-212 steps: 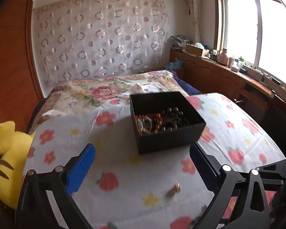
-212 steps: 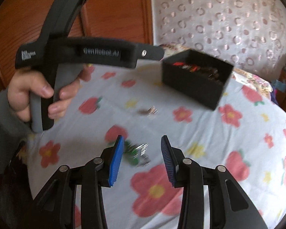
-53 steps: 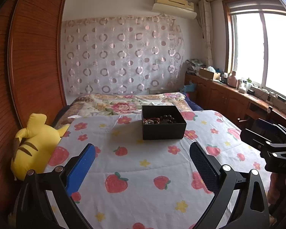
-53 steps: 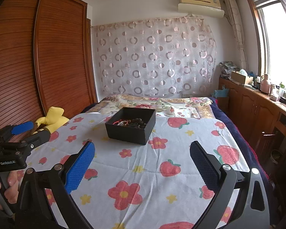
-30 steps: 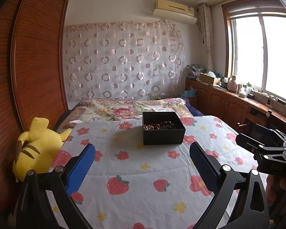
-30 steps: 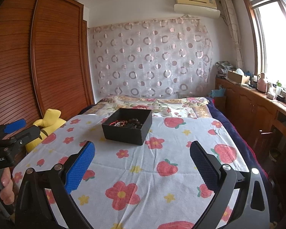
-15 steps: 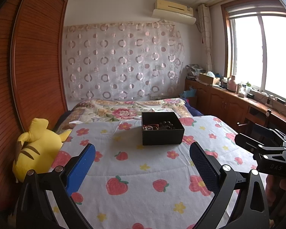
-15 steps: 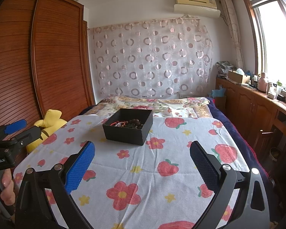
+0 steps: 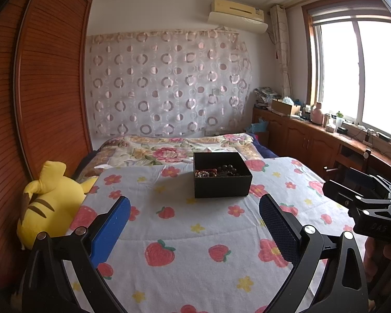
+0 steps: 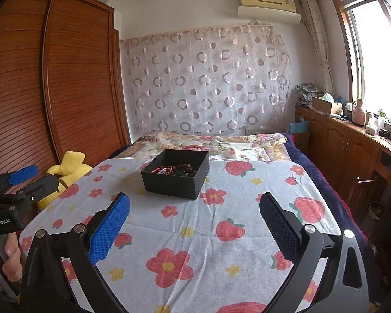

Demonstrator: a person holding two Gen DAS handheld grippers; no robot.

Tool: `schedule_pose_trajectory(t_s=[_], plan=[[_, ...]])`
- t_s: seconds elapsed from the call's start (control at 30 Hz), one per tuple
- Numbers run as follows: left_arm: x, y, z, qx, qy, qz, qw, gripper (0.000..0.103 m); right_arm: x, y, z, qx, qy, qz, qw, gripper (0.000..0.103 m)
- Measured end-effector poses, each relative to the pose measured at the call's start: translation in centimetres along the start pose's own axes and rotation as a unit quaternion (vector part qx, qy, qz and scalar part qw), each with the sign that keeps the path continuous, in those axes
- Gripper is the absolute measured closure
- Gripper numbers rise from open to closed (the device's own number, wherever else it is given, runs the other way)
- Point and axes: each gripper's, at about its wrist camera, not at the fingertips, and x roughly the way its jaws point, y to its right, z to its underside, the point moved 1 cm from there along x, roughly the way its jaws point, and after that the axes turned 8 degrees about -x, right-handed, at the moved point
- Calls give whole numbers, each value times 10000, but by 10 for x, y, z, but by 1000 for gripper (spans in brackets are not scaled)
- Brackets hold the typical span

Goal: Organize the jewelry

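A black open box point(image 9: 222, 185) sits on the flower-and-strawberry cloth point(image 9: 185, 224) over the bed. Bead bracelets point(image 9: 216, 171) lie inside it. It also shows in the right wrist view point(image 10: 175, 184), with beads point(image 10: 175, 169) in it. My left gripper point(image 9: 194, 224) is open and empty, held well back from the box and above the cloth. My right gripper point(image 10: 194, 224) is open and empty too, equally far back. The right gripper's body shows at the right edge of the left wrist view point(image 9: 370, 208). The left gripper's body shows at the left edge of the right wrist view point(image 10: 15, 187).
A yellow plush toy point(image 9: 49, 203) lies at the bed's left edge beside the wooden wardrobe point(image 9: 39, 104). A floral quilt point(image 9: 174, 151) covers the far end of the bed. A wooden cabinet counter point(image 9: 325, 135) with clutter runs under the window on the right.
Both grippers have pulled up and away from the cloth since seven seconds ago; the right opened wide. The loose pieces near them are gone from view. Almost nothing has moved in the last second.
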Motion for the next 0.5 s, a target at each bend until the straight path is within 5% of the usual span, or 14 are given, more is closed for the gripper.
schedule_pose_trajectory(t_s=[0.5], plan=[[-1, 1, 1, 18, -1, -11, 10000, 8, 1, -1, 1, 7, 9, 4, 10000, 2]])
